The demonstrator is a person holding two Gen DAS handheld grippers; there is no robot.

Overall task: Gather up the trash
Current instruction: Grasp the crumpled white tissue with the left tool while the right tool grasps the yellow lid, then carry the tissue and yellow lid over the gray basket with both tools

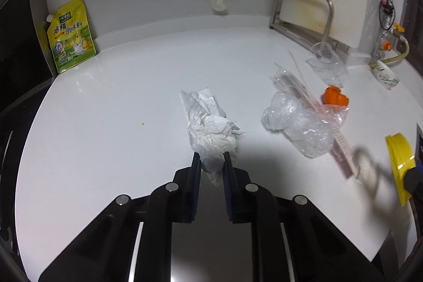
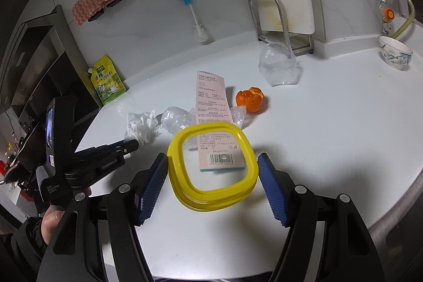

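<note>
My left gripper (image 1: 211, 159) is shut on a crumpled white tissue (image 1: 208, 128) that lies on the white counter (image 1: 119, 123); the tissue also shows in the right wrist view (image 2: 141, 124) at the left gripper's tip (image 2: 133, 143). My right gripper (image 2: 212, 176) is open, its blue pads either side of a yellow-rimmed clear container (image 2: 212, 165), not touching it. A pink receipt (image 2: 211, 99), crumpled clear plastic (image 2: 175, 119), an orange peel (image 2: 249, 98) and a clear plastic cup (image 2: 279, 66) lie beyond it.
A yellow seasoning pouch (image 1: 70, 35) stands at the back left by the stove. A metal rack (image 1: 304, 15) with a cutting board stands at the back right. A patterned bowl (image 2: 395, 54) sits far right. A bottle brush (image 2: 195, 17) leans on the wall.
</note>
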